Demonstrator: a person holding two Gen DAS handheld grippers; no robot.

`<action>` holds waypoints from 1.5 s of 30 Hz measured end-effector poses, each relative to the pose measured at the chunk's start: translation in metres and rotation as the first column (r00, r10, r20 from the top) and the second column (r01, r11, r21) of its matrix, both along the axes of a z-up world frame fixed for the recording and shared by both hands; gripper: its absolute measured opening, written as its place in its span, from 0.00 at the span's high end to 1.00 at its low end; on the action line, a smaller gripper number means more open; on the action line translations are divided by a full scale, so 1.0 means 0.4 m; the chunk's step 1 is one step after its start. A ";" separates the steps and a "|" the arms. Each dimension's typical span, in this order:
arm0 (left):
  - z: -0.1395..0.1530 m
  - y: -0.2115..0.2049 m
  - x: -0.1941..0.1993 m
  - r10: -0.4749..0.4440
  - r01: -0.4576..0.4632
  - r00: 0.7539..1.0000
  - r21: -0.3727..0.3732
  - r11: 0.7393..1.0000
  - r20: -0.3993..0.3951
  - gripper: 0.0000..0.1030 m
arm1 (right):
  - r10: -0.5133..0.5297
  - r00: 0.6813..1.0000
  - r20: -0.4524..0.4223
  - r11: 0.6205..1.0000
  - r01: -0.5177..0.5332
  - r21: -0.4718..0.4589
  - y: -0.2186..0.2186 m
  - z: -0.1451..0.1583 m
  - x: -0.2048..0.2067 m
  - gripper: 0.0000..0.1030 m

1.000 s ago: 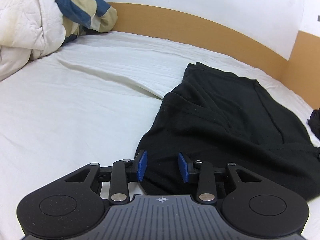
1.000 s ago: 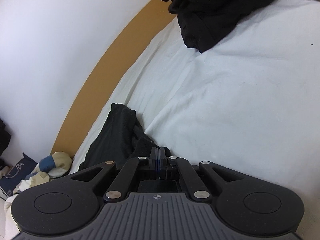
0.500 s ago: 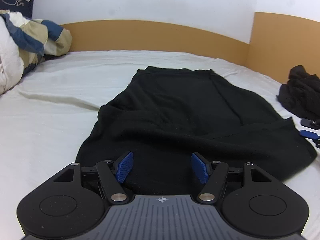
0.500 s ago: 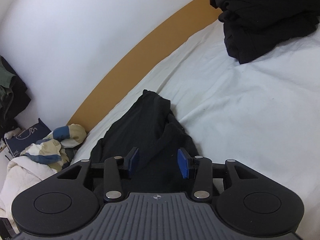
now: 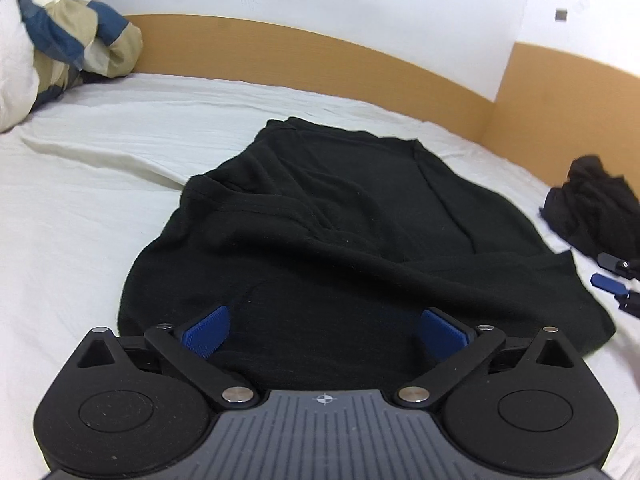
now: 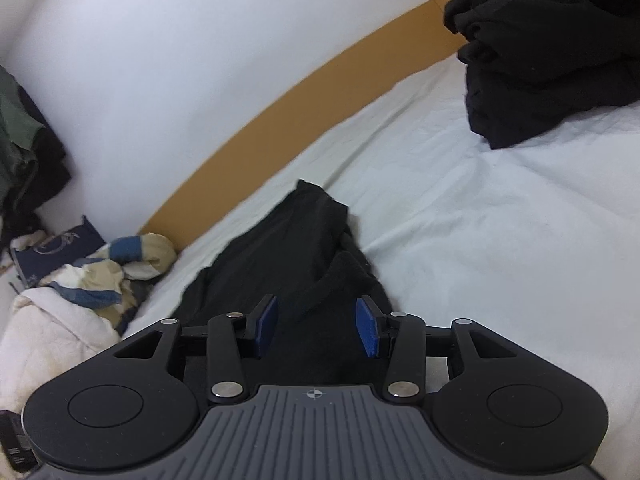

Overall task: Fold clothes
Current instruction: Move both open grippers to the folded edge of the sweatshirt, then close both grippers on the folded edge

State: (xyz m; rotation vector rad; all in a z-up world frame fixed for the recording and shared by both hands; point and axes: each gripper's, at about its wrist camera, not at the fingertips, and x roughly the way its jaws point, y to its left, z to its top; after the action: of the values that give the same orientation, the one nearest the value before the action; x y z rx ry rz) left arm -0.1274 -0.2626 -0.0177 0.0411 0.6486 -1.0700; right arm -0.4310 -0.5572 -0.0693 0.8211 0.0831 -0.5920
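Black knit garment (image 5: pixel 352 232) lies spread flat on white bed sheet (image 5: pixel 80 208). My left gripper (image 5: pixel 324 334) opening wide, nothing gripped; my right gripper (image 6: pixel 316 326) half-open, still opening, pads clear of cloth.

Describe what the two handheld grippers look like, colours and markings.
Both match: the left gripper and right gripper have a ribbed grey body with a small crosshair mark, round matte-black side housings, black linkage arms with silver pivot pins, and blue textured pads on the fingers. No sleeves or cables show.
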 end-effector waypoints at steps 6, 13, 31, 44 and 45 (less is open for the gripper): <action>0.025 0.134 -0.031 -0.001 -0.022 0.986 -0.140 0.990 -0.167 0.01 | -0.030 0.987 0.155 0.988 0.006 0.154 0.047 -0.032 -0.071 0.42; 0.020 0.246 -0.027 0.074 -0.182 0.913 -0.238 0.954 -0.401 0.01 | -0.109 0.984 0.139 0.960 0.068 0.272 0.096 -0.034 -0.138 0.42; -0.017 0.176 0.011 0.150 -0.341 0.779 -0.210 0.916 -0.609 0.02 | -0.177 0.984 -0.013 0.921 0.170 0.351 0.082 -0.038 -0.060 0.44; -0.014 0.124 0.029 0.270 -0.444 0.719 -0.124 0.888 -0.640 0.02 | -0.273 0.956 -0.108 0.910 0.293 0.295 0.093 -0.037 0.046 0.40; -0.015 0.123 0.033 0.264 -0.442 0.719 -0.130 0.887 -0.643 0.03 | -0.275 0.957 -0.093 0.908 0.290 0.301 0.086 -0.041 0.049 0.40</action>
State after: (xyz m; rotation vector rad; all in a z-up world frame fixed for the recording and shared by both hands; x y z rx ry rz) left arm -0.1142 -0.2135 -0.0238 -0.6878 1.0357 -0.7690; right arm -0.4115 -0.5229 -0.0858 1.1376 0.1040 -0.8886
